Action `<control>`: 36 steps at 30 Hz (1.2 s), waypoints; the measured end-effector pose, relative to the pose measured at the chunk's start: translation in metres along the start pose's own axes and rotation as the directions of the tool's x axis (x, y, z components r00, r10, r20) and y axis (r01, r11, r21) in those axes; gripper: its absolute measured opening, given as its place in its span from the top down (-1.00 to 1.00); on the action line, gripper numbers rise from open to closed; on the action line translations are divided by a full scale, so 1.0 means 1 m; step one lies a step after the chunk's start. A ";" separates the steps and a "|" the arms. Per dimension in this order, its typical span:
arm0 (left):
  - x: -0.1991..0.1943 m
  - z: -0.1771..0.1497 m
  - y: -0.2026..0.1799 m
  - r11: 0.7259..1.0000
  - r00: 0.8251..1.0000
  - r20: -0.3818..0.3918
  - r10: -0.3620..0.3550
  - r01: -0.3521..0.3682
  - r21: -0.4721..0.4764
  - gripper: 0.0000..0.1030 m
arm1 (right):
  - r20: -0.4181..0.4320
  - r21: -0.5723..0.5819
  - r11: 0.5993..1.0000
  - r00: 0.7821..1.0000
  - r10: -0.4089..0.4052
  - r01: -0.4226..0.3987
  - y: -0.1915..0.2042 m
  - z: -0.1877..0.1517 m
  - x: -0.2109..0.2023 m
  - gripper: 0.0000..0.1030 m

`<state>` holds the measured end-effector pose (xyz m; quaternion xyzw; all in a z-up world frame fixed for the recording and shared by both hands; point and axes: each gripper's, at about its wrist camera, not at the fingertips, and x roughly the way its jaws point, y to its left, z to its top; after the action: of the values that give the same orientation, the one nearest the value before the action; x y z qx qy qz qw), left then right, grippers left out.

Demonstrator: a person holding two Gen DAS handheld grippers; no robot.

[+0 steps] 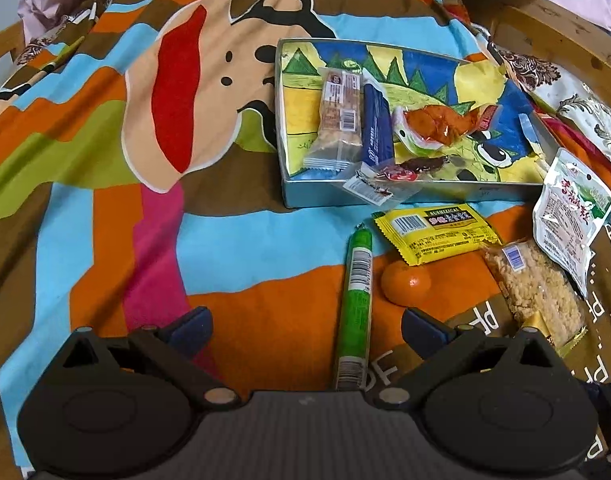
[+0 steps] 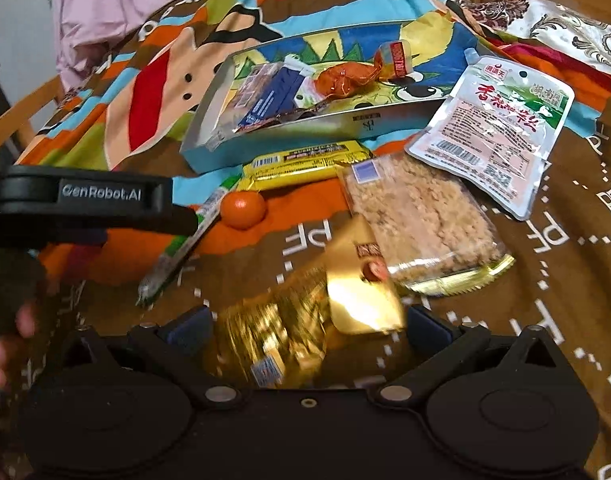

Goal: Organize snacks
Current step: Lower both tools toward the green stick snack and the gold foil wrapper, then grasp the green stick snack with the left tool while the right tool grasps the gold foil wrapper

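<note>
Partly done. The tin [image 1: 405, 194] on the cloth [image 1: 85, 208] holds about five snacks, one draped over its front wall. Outside remain the green stick [image 1: 355, 304], orange [image 1: 405, 286], yellow bar [image 1: 435, 232], crumb pack [image 1: 537, 292] and white pouch [image 1: 569, 216] (all near the tin). Left gripper [image 1: 305, 330]: jaws spread, empty. Right gripper [image 2: 307, 330]: jaws apart around a blurred gold packet [image 2: 305, 320]; grip cannot be confirmed.
</note>
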<state>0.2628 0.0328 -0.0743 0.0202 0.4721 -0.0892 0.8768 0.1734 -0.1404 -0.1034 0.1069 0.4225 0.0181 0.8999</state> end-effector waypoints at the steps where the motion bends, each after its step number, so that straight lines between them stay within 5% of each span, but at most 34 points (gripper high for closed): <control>1: 0.000 0.000 0.000 1.000 1.000 0.003 0.006 -0.006 0.004 -0.99 | 0.010 -0.006 1.000 1.000 -0.015 0.015 0.003 0.000 0.003 -0.99; 5: 0.002 0.001 0.000 1.000 1.000 0.016 0.012 -0.013 0.017 -0.99 | 0.030 -0.068 0.994 0.996 -0.079 0.081 0.014 -0.002 0.012 -0.99; 11: 0.006 -0.003 -0.007 0.994 0.996 0.035 -0.081 0.078 0.079 -0.98 | 0.036 -0.117 0.991 0.997 -0.062 0.066 0.011 -0.007 0.007 -0.93; 16: 0.014 -0.006 -0.014 0.987 0.996 0.017 -0.087 0.084 0.134 -0.48 | 0.044 -0.134 0.990 0.998 -0.036 0.041 0.009 -0.013 -0.002 -0.79; 28: 0.014 -0.011 -0.018 0.976 0.992 0.020 -0.121 0.116 0.184 0.17 | 0.065 -0.101 0.995 0.998 -0.004 0.011 -0.002 -0.014 -0.012 -0.47; 33: 0.017 -0.011 -0.013 0.977 0.986 -0.004 -0.167 0.166 0.132 0.49 | 0.081 -0.083 0.996 0.997 -0.008 0.015 -0.008 -0.013 -0.016 -0.09; 36: 0.014 -0.012 -0.012 0.979 0.986 -0.012 -0.167 0.167 0.119 0.59 | 0.071 -0.049 0.999 0.997 0.013 -0.010 -0.014 -0.012 -0.020 -0.02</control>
<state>0.2581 0.0209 -0.0923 0.0332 0.4670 -0.1905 0.8629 0.1504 -0.1543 -0.0989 0.0879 0.3889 0.0298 0.9166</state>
